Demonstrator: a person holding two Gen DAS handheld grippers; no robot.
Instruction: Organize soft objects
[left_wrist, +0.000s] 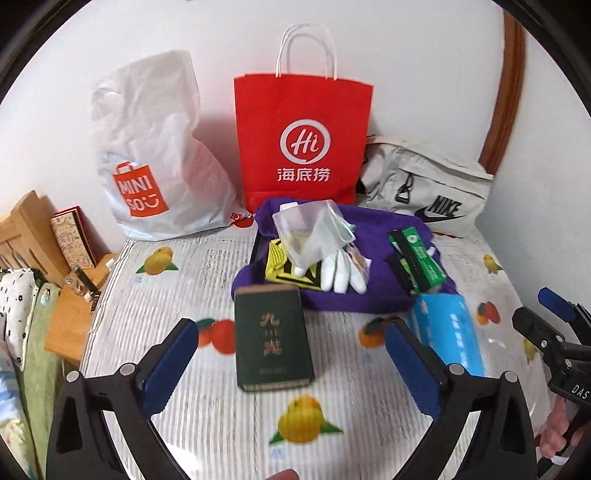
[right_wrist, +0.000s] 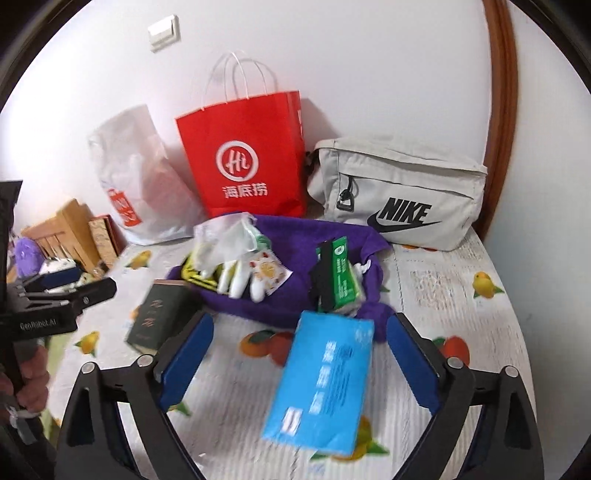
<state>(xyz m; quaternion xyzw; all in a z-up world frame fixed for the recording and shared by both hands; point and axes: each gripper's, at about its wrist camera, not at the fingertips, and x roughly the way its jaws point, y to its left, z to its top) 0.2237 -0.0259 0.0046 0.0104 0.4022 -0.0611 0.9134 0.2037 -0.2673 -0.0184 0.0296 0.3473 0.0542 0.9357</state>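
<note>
A purple cloth (left_wrist: 373, 273) (right_wrist: 295, 280) lies on the table with a white glove (left_wrist: 341, 271) (right_wrist: 243, 278), a clear plastic bag (left_wrist: 314, 229) (right_wrist: 225, 236) and a green packet (left_wrist: 421, 254) (right_wrist: 341, 273) on it. A dark green box (left_wrist: 273, 336) (right_wrist: 159, 317) lies in front of my open left gripper (left_wrist: 291, 362). A blue tissue pack (right_wrist: 323, 384) (left_wrist: 448, 332) lies between the fingers of my open right gripper (right_wrist: 299, 363), untouched.
A red paper bag (left_wrist: 303, 140) (right_wrist: 247, 158), a white Miniso bag (left_wrist: 155, 155) (right_wrist: 136, 173) and a grey Nike pouch (left_wrist: 424, 188) (right_wrist: 399, 192) stand against the back wall. A wooden rack (left_wrist: 40, 236) sits at the left. The fruit-print tablecloth (left_wrist: 207, 406) covers the table.
</note>
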